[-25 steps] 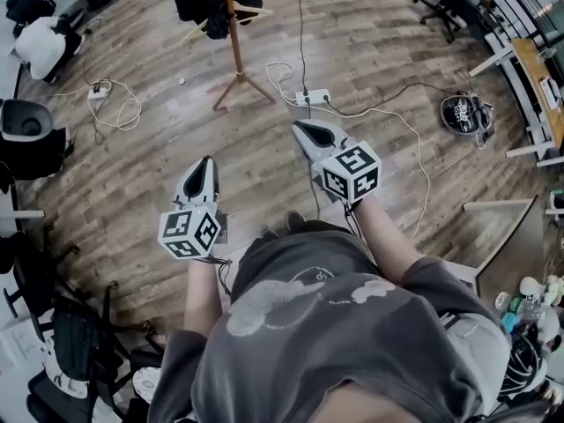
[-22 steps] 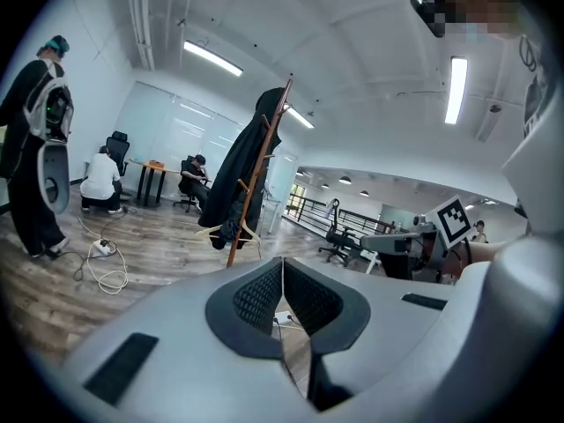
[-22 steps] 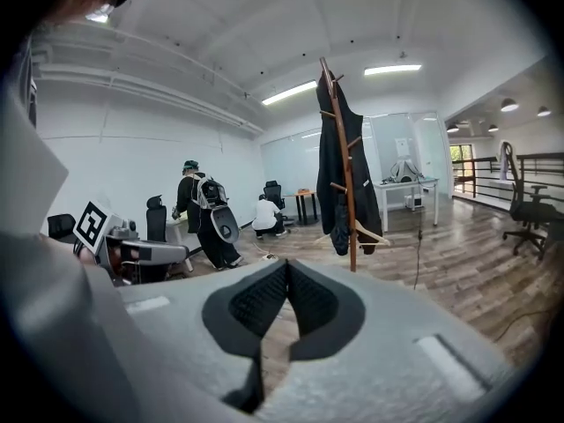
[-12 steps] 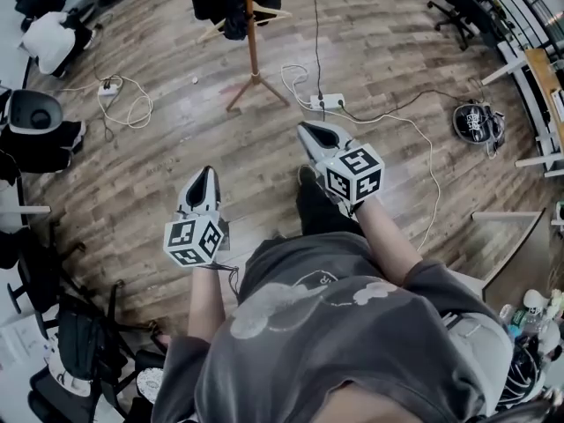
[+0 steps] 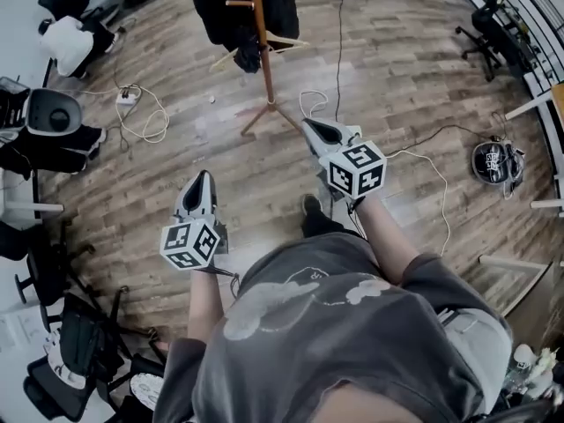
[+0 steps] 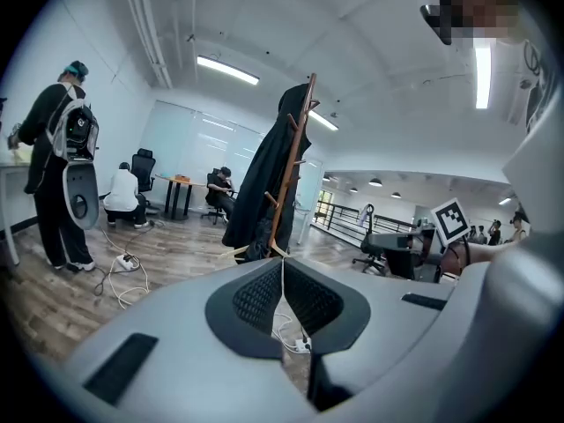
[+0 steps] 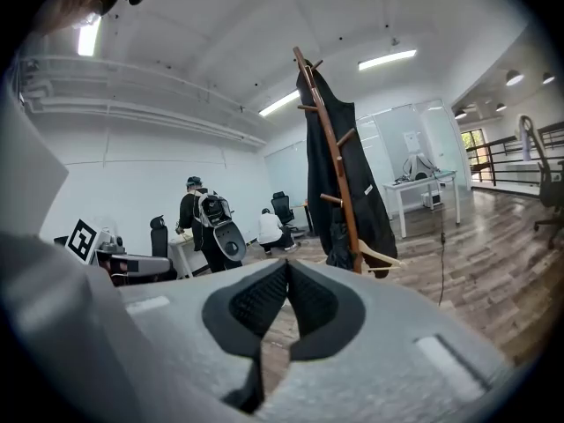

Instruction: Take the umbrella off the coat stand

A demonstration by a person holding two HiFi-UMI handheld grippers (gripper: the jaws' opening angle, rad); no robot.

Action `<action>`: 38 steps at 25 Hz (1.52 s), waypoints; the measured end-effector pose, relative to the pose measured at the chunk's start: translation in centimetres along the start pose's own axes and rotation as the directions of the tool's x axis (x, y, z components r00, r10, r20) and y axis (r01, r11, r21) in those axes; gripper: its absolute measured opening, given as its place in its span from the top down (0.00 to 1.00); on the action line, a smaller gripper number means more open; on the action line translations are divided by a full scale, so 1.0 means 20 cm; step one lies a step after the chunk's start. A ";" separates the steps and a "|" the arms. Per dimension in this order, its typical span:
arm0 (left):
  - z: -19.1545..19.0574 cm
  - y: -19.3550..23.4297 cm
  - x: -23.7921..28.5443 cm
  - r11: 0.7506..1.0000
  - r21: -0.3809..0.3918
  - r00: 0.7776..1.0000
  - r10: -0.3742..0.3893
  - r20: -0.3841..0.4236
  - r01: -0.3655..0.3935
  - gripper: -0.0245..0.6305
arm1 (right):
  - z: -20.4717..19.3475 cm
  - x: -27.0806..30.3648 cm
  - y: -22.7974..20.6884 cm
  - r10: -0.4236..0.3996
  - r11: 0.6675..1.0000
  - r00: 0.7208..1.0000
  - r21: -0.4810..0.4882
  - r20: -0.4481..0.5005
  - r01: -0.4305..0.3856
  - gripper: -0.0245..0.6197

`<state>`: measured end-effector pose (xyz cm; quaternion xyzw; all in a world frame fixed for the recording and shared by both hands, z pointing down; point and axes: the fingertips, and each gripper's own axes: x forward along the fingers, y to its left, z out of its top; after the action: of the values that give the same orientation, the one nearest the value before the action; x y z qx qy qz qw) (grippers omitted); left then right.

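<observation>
A wooden coat stand (image 5: pixel 265 53) rises at the top middle of the head view, with a long black coat (image 5: pixel 214 7) on it. A small dark bundle (image 5: pixel 249 56) hangs low beside the pole, perhaps the folded umbrella, next to a pale wooden hanger (image 5: pixel 284 42). My left gripper (image 5: pixel 201 180) is shut and empty, well short of the stand's feet. My right gripper (image 5: pixel 310 128) is shut and empty too, close to the right foot of the stand. Straight ahead of the left gripper (image 6: pixel 282 261) I see the stand (image 6: pixel 293 170). Ahead of the right gripper (image 7: pixel 287 264), the stand (image 7: pixel 332 161) and its coat (image 7: pixel 370 183) sit slightly to the right.
White cables and a power strip (image 5: pixel 129 98) lie left of the stand; another cable (image 5: pixel 421 152) runs right of my right gripper. A dark helmet-like thing (image 5: pixel 494 161) lies at the right. Chairs and bags crowd the left edge (image 5: pixel 51 115). A person with a backpack (image 6: pixel 60 166) stands at the left.
Both grippers have moved forward across the floor towards the coat stand, which now sits lower and larger in the head view. Both stay shut.
</observation>
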<state>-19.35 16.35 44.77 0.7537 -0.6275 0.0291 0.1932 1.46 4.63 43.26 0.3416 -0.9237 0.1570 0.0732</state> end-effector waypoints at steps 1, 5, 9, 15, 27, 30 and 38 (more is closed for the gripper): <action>0.03 -0.02 0.06 1.000 0.002 1.000 0.005 0.005 -0.005 0.95 | 0.04 0.03 -0.07 0.008 1.000 1.000 -0.001 0.001 -0.008 0.96; 0.13 -0.06 0.29 0.999 -0.001 0.999 0.032 0.007 -0.032 0.95 | 0.17 0.15 -0.29 0.051 0.999 0.999 -0.010 0.000 -0.051 0.96; 0.17 -0.11 0.49 0.998 0.008 0.998 0.060 -0.021 -0.060 0.95 | 0.22 0.24 -0.47 0.095 0.995 0.995 -0.002 -0.015 -0.095 0.96; 0.23 -0.15 0.73 0.995 0.028 0.995 0.097 -0.040 -0.096 0.95 | 0.24 0.36 -0.71 0.123 0.992 0.992 0.023 -0.036 -0.122 0.96; 0.32 -0.17 1.02 0.990 0.058 0.991 0.133 -0.018 -0.131 0.95 | 0.25 0.39 -1.04 0.102 0.992 0.995 0.075 -0.011 -0.101 0.96; 0.33 -0.18 1.07 0.992 0.059 0.993 0.113 -0.014 -0.112 0.95 | 0.26 0.43 -1.05 0.103 0.992 0.995 0.077 -0.016 -0.102 0.96; 0.29 -0.16 1.22 0.999 0.039 0.999 0.029 -0.022 -0.028 0.95 | 0.24 0.48 -1.02 0.098 0.993 0.994 0.068 -0.038 -0.096 0.96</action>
<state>-12.41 -7.89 45.53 0.7479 -0.6352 0.0524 0.1854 7.32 -17.50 45.91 0.2952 -0.9318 0.1980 0.0733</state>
